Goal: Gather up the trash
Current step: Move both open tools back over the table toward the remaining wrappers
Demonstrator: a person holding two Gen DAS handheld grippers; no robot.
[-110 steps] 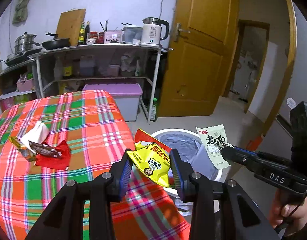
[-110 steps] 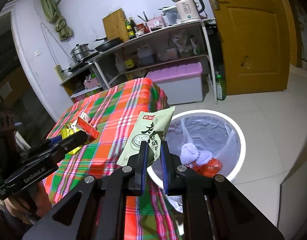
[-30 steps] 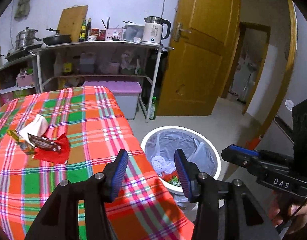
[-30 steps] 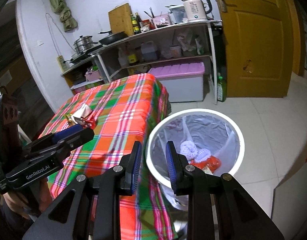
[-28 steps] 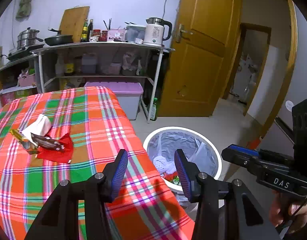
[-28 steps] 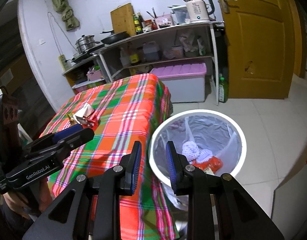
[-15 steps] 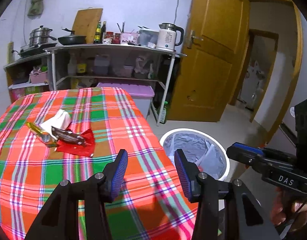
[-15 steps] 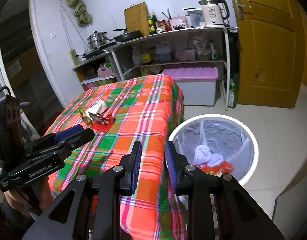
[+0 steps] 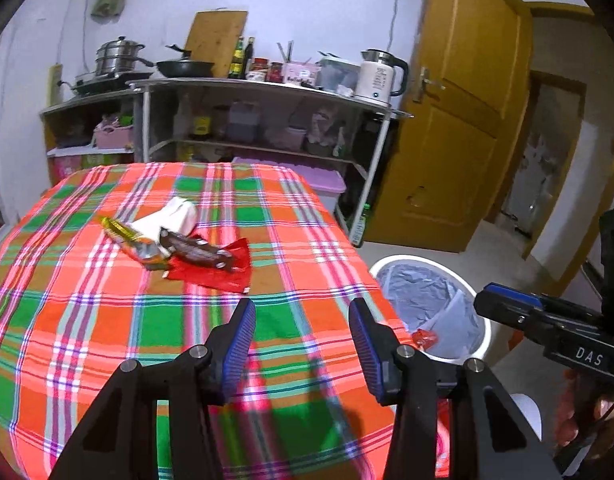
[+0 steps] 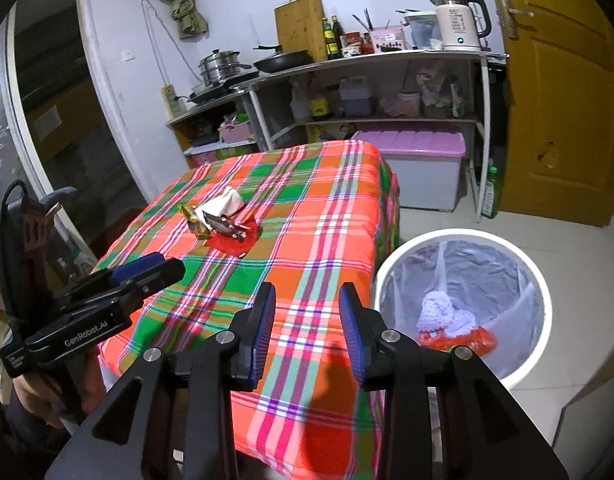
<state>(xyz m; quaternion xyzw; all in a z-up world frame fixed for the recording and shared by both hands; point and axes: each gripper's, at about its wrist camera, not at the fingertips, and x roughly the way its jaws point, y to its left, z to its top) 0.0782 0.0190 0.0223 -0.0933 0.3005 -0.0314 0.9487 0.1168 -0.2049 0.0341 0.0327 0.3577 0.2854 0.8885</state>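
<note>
Plaid cloth in orange, green and pink covered the table (image 9: 107, 320) we stood over, and on it, toward the far side, lay the trash we had to collect: a crumpled white tissue (image 9: 175, 216), a gold wrapper (image 9: 127, 240), a dark brown wrapper (image 9: 195, 250) and a red wrapper (image 9: 215, 274), all touching in one small heap. Our left gripper (image 9: 303, 336) hung above the near part of the cloth with its jaws spread wide and nothing between them. Our right gripper (image 10: 307, 320) was over the table's edge, its jaws opening, with only cloth seen through the gap. Beside the table on the tiled floor stood the white trash bin (image 10: 543, 308), lined with a grey bag, and inside it we saw a pale knitted lump (image 10: 443, 312) and some red-orange wrappers (image 10: 475, 338). Each gripper showed at the edge of the other's view.
</note>
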